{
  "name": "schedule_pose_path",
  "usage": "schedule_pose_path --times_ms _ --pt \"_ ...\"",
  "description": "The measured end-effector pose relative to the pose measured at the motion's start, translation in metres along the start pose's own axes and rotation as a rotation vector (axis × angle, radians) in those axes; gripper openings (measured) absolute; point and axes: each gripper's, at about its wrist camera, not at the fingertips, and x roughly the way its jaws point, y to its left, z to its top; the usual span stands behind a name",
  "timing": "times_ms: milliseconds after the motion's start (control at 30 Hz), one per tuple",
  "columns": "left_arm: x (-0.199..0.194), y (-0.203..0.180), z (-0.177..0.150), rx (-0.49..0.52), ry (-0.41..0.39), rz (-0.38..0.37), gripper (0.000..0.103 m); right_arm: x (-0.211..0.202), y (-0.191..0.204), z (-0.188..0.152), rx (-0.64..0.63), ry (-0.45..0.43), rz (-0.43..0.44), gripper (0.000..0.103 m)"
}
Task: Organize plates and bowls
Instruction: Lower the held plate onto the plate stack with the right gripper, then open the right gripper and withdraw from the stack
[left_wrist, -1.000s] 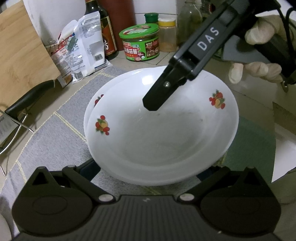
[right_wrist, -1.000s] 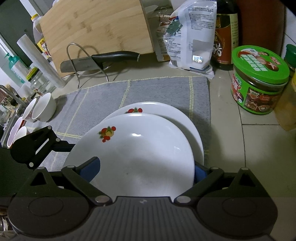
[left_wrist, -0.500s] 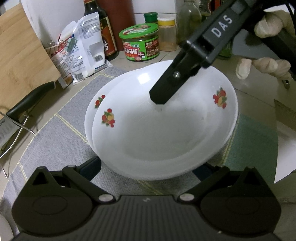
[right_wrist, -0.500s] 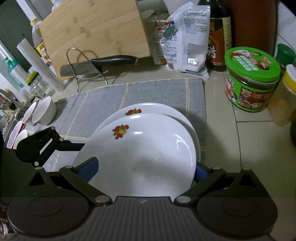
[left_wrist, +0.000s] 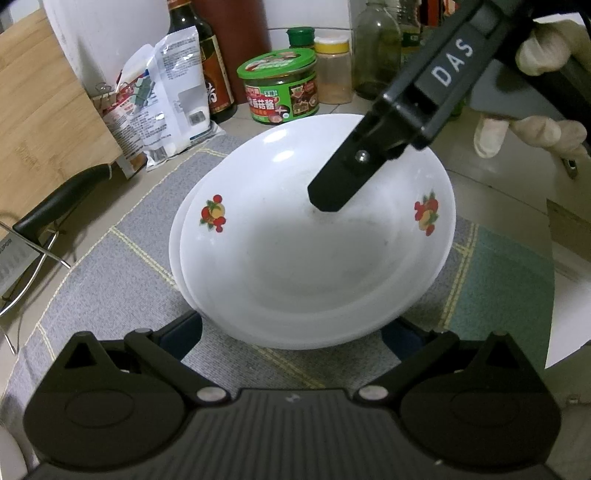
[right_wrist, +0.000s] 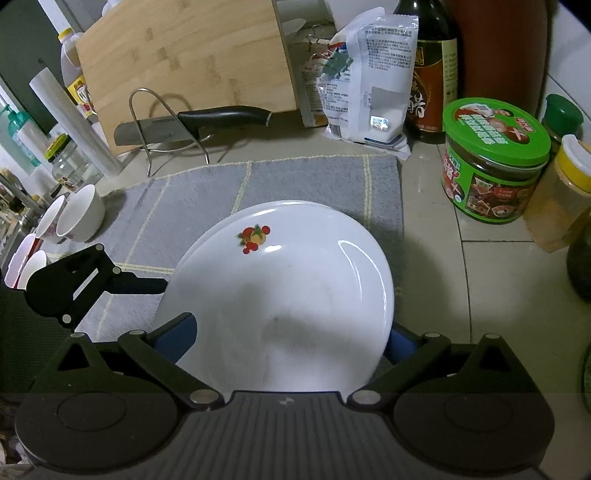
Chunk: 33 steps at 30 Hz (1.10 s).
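A white plate with red fruit prints (left_wrist: 314, 254) lies almost squarely on a second matching plate (left_wrist: 176, 243), whose rim shows only as a sliver at the left, on a grey mat (left_wrist: 110, 280). My right gripper (left_wrist: 328, 199) has one finger over the top plate's inside and is shut on that plate's rim; the plate fills the right wrist view (right_wrist: 280, 295). My left gripper (left_wrist: 291, 332) is open, its blue pads on either side of the plates' near edge. It also shows in the right wrist view (right_wrist: 147, 286) at the plates' left.
A green-lidded jar (left_wrist: 282, 88), bottles and a white packet (left_wrist: 166, 96) stand behind the mat. A knife (right_wrist: 192, 123) rests on a wire stand before a wooden board (right_wrist: 192, 62). Small white bowls (right_wrist: 79, 216) sit at the left in the right wrist view.
The top plate has slid further over the lower plate, which is now nearly covered. My right gripper moved with it. The left gripper stayed open at the near edge.
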Motion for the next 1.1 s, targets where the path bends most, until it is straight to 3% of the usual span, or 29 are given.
schedule_pose_path --times_ms 533,700,933,1100 --pt "-0.007 0.003 -0.003 -0.073 -0.032 -0.026 0.102 0.005 0.004 -0.002 -0.016 0.034 -0.089 0.103" --pt "-0.018 0.006 -0.008 -0.112 -0.077 -0.008 0.102 -0.001 0.014 -0.005 -0.084 -0.026 -0.161 0.103" --pt "-0.036 0.022 -0.024 -0.26 -0.123 0.034 0.102 -0.005 0.028 -0.011 -0.121 -0.124 -0.122 0.103" --pt "-0.052 0.028 -0.041 -0.381 -0.162 0.121 0.102 -0.006 0.04 -0.01 -0.153 -0.192 -0.107 0.103"
